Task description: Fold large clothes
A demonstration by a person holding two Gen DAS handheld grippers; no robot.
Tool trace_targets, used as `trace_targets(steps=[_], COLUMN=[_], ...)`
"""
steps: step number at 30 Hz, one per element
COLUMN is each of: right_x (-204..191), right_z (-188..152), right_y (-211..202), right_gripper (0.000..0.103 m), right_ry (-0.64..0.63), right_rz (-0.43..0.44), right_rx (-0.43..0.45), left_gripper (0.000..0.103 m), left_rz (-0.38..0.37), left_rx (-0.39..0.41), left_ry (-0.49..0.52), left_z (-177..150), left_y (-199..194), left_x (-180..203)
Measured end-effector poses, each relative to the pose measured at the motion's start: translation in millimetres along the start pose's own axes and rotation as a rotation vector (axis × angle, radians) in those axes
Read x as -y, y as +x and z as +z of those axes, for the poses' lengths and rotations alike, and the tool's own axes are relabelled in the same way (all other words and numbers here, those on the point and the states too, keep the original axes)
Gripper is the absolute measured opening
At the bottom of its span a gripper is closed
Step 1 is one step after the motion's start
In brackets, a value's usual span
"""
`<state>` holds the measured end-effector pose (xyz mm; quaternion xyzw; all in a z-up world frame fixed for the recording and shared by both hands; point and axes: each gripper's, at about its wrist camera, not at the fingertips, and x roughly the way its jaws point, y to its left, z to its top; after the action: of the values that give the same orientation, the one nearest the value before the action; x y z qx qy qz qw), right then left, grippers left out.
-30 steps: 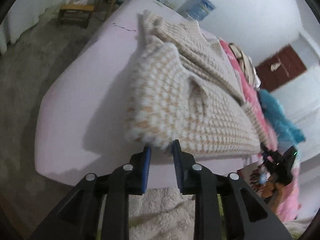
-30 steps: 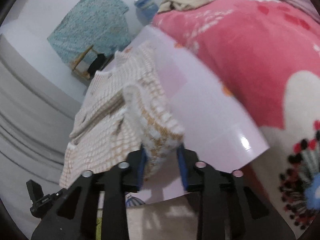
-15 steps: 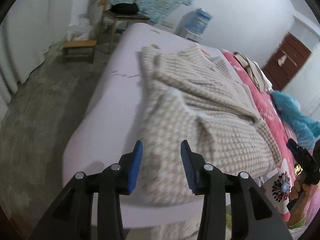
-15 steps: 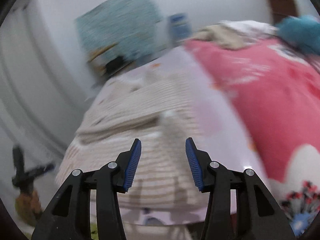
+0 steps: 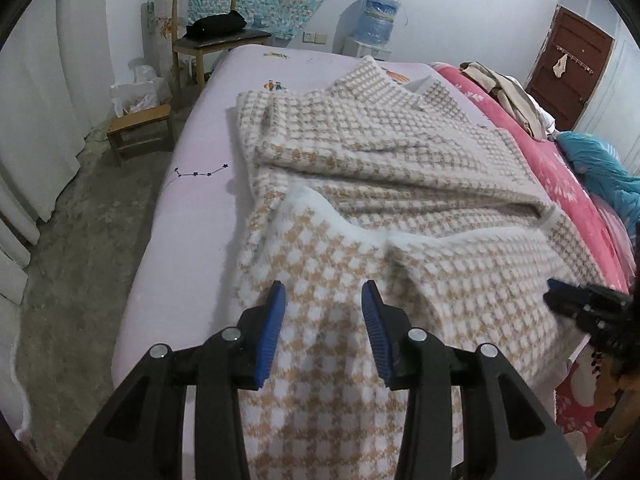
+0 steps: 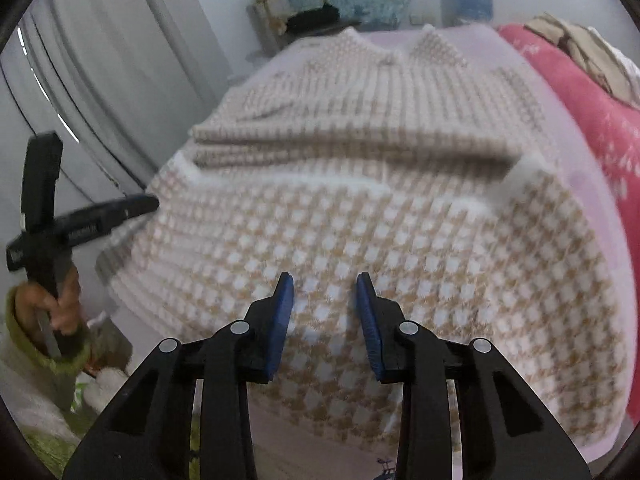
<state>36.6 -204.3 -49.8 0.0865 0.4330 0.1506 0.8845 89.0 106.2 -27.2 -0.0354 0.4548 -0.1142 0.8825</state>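
Beige houndstooth coat (image 5: 400,208) lies half-folded on the bed (image 5: 192,208); left gripper (image 5: 323,316) & right gripper (image 6: 325,306) both hover over its near hem, jaws wide, holding nothing.

One checked garment (image 5: 400,208) on one bed (image 5: 200,208), two grippers, left (image 5: 323,322) and right (image 6: 325,312), one chair (image 5: 208,36) at eleven o'clock, one stool (image 5: 140,128), one water bottle (image 5: 378,16).
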Motion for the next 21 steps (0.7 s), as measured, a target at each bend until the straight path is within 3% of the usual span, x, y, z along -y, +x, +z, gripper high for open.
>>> trace_targets(steps=[5, 10, 13, 18, 21], right_x=[15, 49, 79, 112, 119], right_z=[4, 22, 32, 42, 44], right_y=[-14, -42, -52, -35, -21], right_gripper=[0.032, 0.042, 0.043, 0.043, 0.042], right_ry=[0.033, 0.082, 0.152, 0.191, 0.194], right_rz=[0.05, -0.092, -0.17, -0.247, -0.254], right_rx=[-0.007, 0.108, 0.154, 0.121, 0.091], left_gripper=[0.044, 0.047, 0.048, 0.047, 0.034], left_rz=[0.0, 0.033, 0.063, 0.055, 0.073], left_rx=[0.022, 0.056, 0.065, 0.034, 0.027], left_ry=[0.014, 0.039, 0.045, 0.066, 0.072], left_z=[5, 15, 20, 25, 27], left_y=[1, 1, 5, 21, 28], left_x=[0, 2, 0, -1, -1])
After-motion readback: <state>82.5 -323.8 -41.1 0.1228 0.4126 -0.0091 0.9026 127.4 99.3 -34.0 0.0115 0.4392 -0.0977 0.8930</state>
